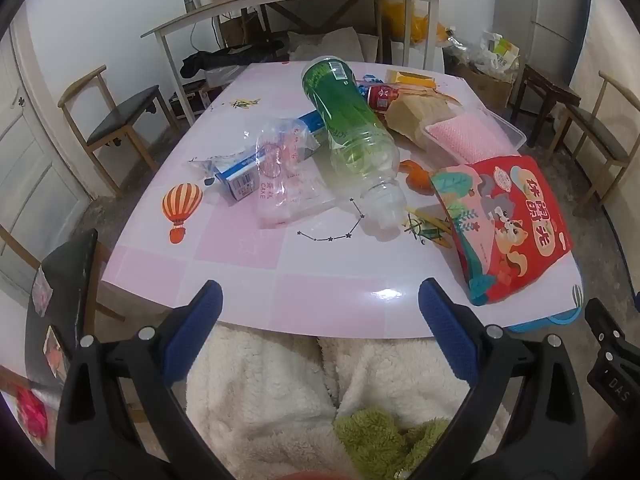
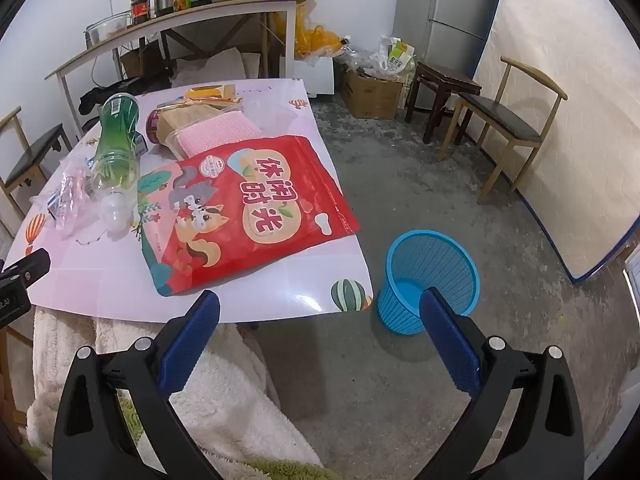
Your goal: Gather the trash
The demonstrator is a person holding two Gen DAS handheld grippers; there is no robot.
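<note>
Trash lies on the pink table (image 1: 240,264): a green plastic bottle (image 1: 352,128) on its side, a crumpled clear wrapper (image 1: 280,168), a blue-white carton (image 1: 240,184), a red snack bag (image 1: 508,224) and a clear box with pink contents (image 1: 472,140). My left gripper (image 1: 320,300) is open and empty at the table's near edge. My right gripper (image 2: 320,312) is open and empty, near the table's right corner. The red bag (image 2: 256,208), the bottle (image 2: 116,148) and a blue mesh bin (image 2: 432,276) on the floor show in the right wrist view.
Wooden chairs stand at the left (image 1: 116,120) and right (image 2: 508,128). A side table (image 2: 180,20) with jars and a cooker stands at the back. A cardboard box (image 2: 372,92), a stool (image 2: 444,88) and a fridge (image 2: 460,12) are beyond. White fleece clothing (image 1: 280,380) is below the grippers.
</note>
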